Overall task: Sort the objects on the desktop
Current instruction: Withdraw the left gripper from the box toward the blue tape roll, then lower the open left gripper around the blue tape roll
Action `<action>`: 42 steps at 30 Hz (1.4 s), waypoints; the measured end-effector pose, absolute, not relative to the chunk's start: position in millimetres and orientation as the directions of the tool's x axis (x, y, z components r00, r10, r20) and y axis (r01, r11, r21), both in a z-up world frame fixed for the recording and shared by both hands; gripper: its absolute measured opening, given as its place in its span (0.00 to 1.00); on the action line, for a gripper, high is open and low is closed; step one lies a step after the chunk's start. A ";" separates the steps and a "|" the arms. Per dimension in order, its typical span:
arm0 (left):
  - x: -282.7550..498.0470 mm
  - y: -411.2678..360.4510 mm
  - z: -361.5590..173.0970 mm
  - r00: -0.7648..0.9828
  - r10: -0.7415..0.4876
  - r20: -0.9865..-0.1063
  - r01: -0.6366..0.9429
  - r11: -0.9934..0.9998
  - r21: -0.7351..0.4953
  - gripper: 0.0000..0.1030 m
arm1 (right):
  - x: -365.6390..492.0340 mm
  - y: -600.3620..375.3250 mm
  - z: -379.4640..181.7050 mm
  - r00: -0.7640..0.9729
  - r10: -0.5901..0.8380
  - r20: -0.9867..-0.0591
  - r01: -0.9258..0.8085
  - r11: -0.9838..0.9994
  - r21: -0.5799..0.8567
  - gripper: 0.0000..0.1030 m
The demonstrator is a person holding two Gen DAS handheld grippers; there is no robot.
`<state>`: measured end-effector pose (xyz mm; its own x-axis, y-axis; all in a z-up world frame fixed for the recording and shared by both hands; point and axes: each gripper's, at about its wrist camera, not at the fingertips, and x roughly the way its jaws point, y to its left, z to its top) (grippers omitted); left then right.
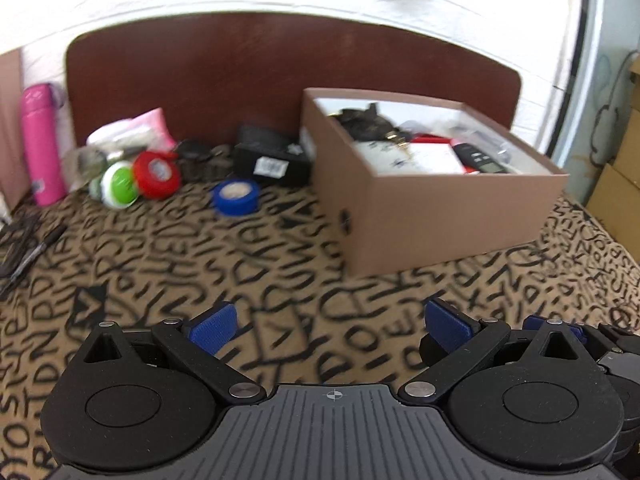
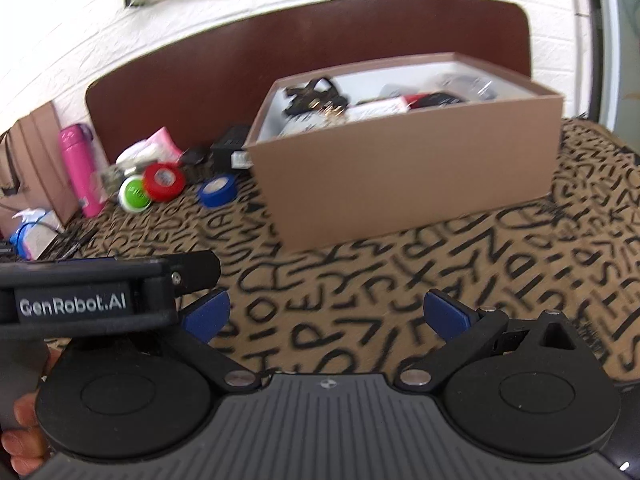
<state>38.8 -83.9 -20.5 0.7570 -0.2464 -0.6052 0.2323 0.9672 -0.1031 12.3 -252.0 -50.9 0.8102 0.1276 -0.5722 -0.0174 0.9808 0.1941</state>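
A brown cardboard box (image 1: 432, 208) stands on the letter-print cloth, holding a black item, white cards and a remote; it also shows in the right wrist view (image 2: 400, 176). Left of it lie a blue tape roll (image 1: 235, 197), a red tape roll (image 1: 157, 174), a green-and-white round thing (image 1: 119, 185), a black box (image 1: 272, 160) and a pink packet (image 1: 152, 126). My left gripper (image 1: 332, 326) is open and empty above the cloth. My right gripper (image 2: 326, 316) is open and empty, close beside the left one (image 2: 100, 300).
A pink bottle (image 1: 40, 144) stands at the far left by a dark red headboard (image 1: 280, 72). Black pens (image 1: 28, 252) lie at the left edge. Cardboard cartons (image 1: 620, 200) stand at the right. A blue-and-white bottle (image 2: 28, 236) lies at the left in the right wrist view.
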 end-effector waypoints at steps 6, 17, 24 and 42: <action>36.0 -52.6 -31.3 0.762 -0.190 -0.619 0.158 0.982 -0.107 1.00 | 15.9 -222.2 -59.0 0.773 0.167 -0.612 -0.065 0.980 0.185 1.00; 48.3 -7.0 -42.1 0.750 -0.146 -0.646 0.083 0.988 -0.127 1.00 | 30.6 -174.8 -64.3 0.752 0.185 -0.633 -0.127 0.982 0.136 1.00; 60.4 14.6 -51.0 0.737 -0.120 -0.665 0.029 0.989 -0.146 1.00 | 45.5 -152.9 -68.3 0.730 0.219 -0.647 -0.190 0.975 0.116 1.00; 116.2 35.6 -57.7 0.717 -0.132 -0.684 0.038 0.988 -0.151 1.00 | 108.5 -113.1 -71.4 0.757 0.241 -0.607 -0.295 0.955 0.011 0.99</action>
